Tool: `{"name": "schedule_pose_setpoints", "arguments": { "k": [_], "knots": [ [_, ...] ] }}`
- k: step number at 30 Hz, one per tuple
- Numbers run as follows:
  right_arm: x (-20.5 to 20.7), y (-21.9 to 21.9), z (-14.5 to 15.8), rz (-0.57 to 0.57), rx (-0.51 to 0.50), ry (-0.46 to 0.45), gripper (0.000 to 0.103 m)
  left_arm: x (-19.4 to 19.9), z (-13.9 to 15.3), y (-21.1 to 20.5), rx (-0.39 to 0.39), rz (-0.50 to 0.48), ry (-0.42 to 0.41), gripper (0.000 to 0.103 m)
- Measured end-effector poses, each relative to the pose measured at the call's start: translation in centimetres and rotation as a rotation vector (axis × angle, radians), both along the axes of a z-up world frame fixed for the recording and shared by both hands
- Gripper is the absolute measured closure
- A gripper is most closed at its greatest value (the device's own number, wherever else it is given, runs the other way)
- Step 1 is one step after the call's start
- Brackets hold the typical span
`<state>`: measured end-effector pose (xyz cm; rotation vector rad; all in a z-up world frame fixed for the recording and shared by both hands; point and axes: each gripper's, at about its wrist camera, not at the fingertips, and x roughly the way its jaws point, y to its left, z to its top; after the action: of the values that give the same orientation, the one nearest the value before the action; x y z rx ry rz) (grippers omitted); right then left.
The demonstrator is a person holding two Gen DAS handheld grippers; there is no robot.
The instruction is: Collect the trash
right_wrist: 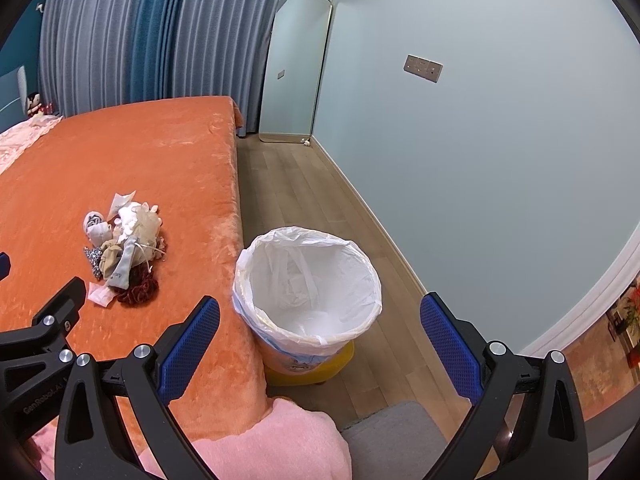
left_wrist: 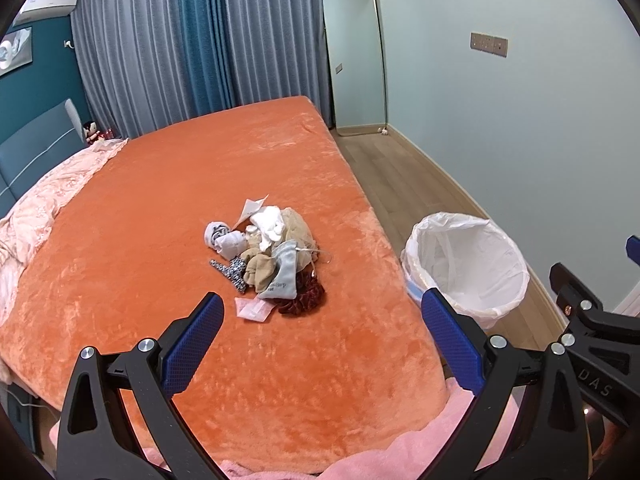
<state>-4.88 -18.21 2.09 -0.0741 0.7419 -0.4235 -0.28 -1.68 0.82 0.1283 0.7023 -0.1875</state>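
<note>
Because nothing is picked yet, I hold both tongs wide and empty: left tongs (left_wrist: 322, 344) aimed at the trash pile (left_wrist: 268, 258) in the middle of the bed (left_wrist: 140, 208), right tongs (right_wrist: 320, 344) above the lined bin (right_wrist: 308, 284) beside the bed edge, ready for drops.

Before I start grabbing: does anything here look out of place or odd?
Only the pile of socks, pouches and wrappers heaped mid-bed on the orange cover. The lined bin stands upright beside the bed.

"DAS" on right gripper (left_wrist: 600, 284), "GenRobot.AI" on left gripper (right_wrist: 36, 276)
</note>
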Motion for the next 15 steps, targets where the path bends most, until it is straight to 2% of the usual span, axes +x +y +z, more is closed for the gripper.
{"name": "schedule_pose_setpoints", "arguments": {
  "k": [8,12,15],
  "knots": [
    [1.2,0.0,-1.0,-0.017,0.016,0.001,0.007,1.6,-0.8,0.1,-0.028,-0.01,0.008,0.008],
    [2.0,0.2,-1.9,-0.022,0.025,0.004,0.007,3.1,-2.0,0.5,-0.009,-0.007,0.032,0.008],
    [3.1,0.3,-2.9,-0.027,0.041,0.002,0.007,4.5,-3.2,1.7,-0.026,0.008,0.055,0.008]
  ]
}}
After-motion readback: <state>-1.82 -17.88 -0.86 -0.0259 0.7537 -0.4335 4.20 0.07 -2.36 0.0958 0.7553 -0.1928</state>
